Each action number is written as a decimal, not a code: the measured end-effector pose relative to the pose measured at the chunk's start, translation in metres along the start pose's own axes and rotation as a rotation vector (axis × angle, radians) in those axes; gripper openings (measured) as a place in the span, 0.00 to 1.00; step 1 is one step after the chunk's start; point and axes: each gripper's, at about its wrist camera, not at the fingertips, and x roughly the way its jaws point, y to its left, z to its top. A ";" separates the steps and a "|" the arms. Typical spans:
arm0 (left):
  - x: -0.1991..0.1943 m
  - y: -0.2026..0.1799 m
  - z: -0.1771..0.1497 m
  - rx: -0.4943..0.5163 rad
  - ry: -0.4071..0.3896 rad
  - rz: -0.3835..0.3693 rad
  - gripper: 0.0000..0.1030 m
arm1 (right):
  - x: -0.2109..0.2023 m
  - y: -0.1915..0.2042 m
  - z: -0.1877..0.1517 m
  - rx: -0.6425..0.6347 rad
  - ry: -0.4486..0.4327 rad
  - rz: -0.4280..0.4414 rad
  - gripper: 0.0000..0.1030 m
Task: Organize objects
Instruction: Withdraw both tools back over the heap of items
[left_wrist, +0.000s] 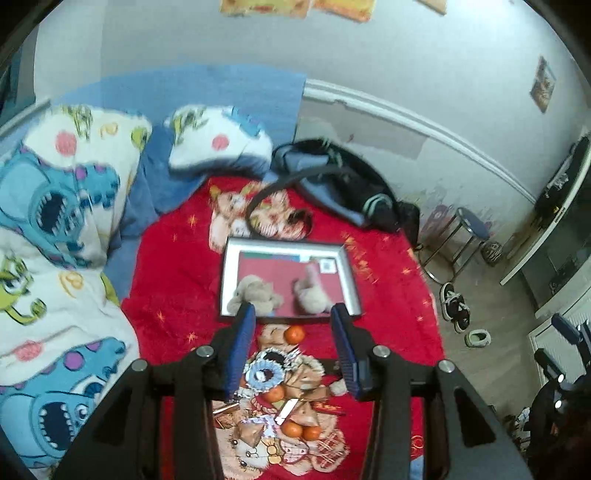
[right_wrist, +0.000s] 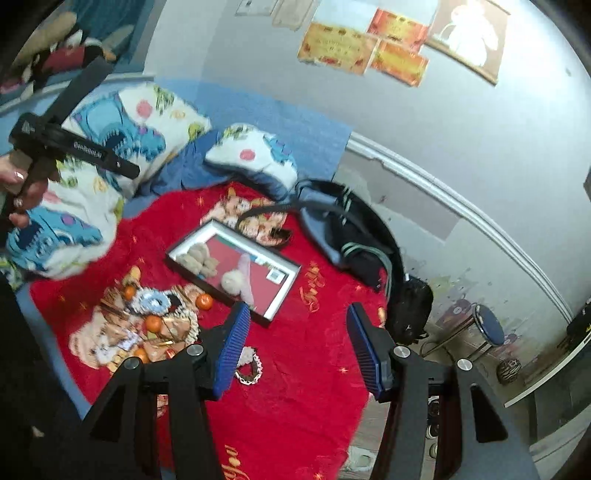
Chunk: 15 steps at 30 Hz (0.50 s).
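Observation:
On a red blanket (left_wrist: 177, 280) lies a silver picture frame (left_wrist: 290, 282), showing plush toys. Nearer to me lie loose oranges (left_wrist: 294, 334), a blue frilly scrunchie (left_wrist: 264, 373), a white stick-like item (left_wrist: 286, 410) and a red packet (left_wrist: 328, 408). My left gripper (left_wrist: 292, 314) hangs high above them, open and empty. In the right wrist view my right gripper (right_wrist: 298, 310) is also open and empty, above the blanket (right_wrist: 295, 387) to the right of the frame (right_wrist: 236, 269). An orange (right_wrist: 204, 301) and a beaded ring (right_wrist: 249, 365) lie beside its left finger.
A black belt (left_wrist: 269, 199) curls behind the frame, beside a dark backpack (left_wrist: 343, 184). Cartoon-print pillows (left_wrist: 66, 192) pile up on the left. A stool (left_wrist: 469, 229) and shoes (left_wrist: 454, 304) stand on the floor at right. A hand (right_wrist: 22, 184) holds the other gripper's handle.

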 end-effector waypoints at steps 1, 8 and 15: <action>-0.012 -0.007 -0.001 0.016 -0.010 0.000 0.45 | -0.010 -0.004 0.004 0.012 -0.005 0.006 0.53; 0.018 0.002 -0.072 0.070 0.055 -0.023 0.64 | 0.005 0.019 -0.026 0.194 -0.011 0.244 0.53; 0.089 0.041 -0.187 0.169 0.134 0.033 0.64 | 0.090 0.091 -0.087 0.163 0.102 0.477 0.53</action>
